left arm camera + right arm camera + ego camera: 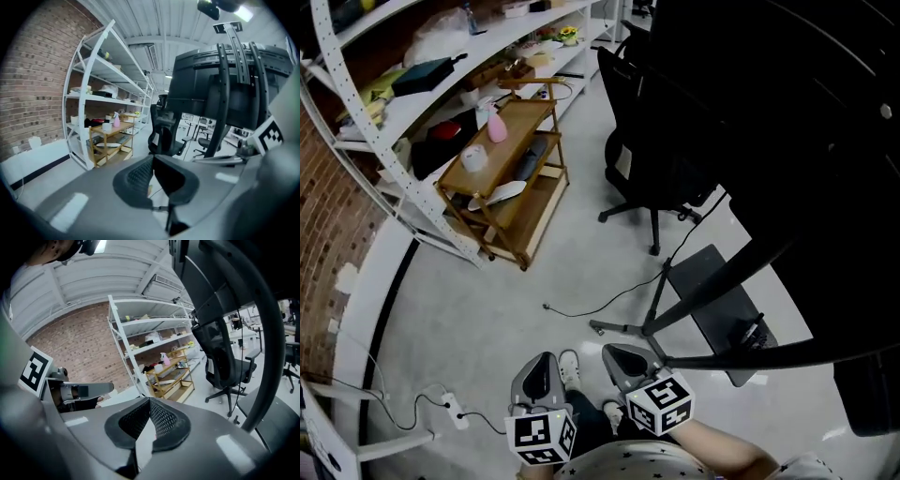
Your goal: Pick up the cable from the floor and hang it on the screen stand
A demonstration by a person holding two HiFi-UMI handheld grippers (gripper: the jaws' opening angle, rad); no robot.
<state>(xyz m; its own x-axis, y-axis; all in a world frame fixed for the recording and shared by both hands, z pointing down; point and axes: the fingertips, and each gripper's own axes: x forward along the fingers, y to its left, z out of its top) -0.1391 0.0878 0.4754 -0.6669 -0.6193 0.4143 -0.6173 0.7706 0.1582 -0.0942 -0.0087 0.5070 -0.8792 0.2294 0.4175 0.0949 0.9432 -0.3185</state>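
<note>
While the 2 claws, left claw (543, 364) and right claw (622, 355), hover clenched and empty, the cable (600, 307) lies on the floor (478, 309) ahead, apart from both, trailing toward the screen stand (712, 291).

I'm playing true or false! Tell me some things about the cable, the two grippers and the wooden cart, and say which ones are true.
1. The cable lies on the floor. True.
2. The right gripper holds the cable. False: its jaws are together on nothing, and the cable lies apart from it.
3. A pink spray bottle stands on the top shelf of the wooden cart. True.
4. The office chair is red. False: it is black.
5. The left gripper has its jaws wide open. False: they are together, with nothing between them.
</note>
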